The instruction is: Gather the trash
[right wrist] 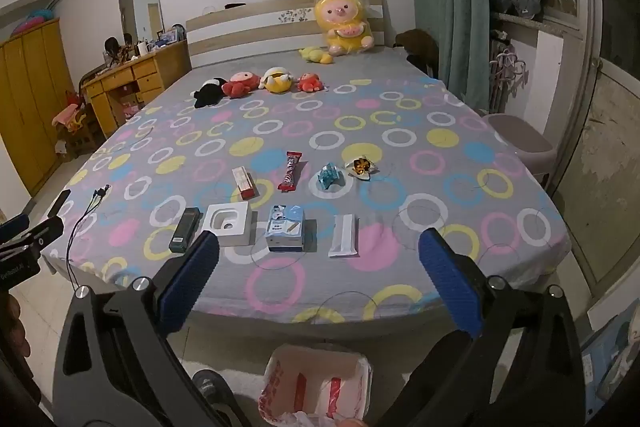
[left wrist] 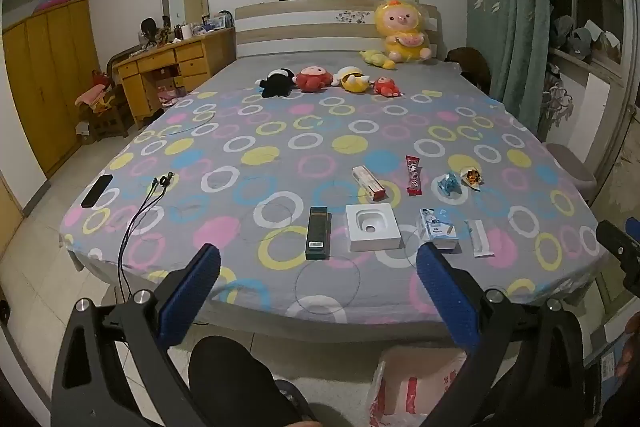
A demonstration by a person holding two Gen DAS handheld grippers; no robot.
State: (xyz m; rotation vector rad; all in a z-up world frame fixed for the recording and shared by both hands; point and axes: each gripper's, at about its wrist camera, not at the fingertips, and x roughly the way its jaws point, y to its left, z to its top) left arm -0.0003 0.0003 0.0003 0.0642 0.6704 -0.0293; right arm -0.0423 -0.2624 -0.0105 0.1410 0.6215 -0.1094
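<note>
Trash lies on the bed's near end: a dark green box (left wrist: 318, 233), a white tray-like box (left wrist: 372, 227), a blue-white carton (left wrist: 437, 229), a white sachet (left wrist: 478, 237), a red-white box (left wrist: 368, 182), a red wrapper (left wrist: 413, 174), a blue wrapper (left wrist: 449, 183) and an orange-gold wrapper (left wrist: 472, 177). In the right wrist view the white sachet (right wrist: 343, 235) and blue-white carton (right wrist: 285, 227) are nearest. A white-red plastic bag (right wrist: 316, 385) stands open on the floor below. My left gripper (left wrist: 318, 263) and right gripper (right wrist: 319, 251) hover open before the bed edge, holding nothing.
A phone (left wrist: 97, 190) and a cable (left wrist: 148, 201) lie at the bed's left corner. Plush toys (left wrist: 310, 79) sit further up the bed. A wooden desk (left wrist: 172, 71) and wardrobe (left wrist: 44, 75) stand left; a lidded bin (right wrist: 520, 143) right. A person's leg (left wrist: 236, 379) shows below.
</note>
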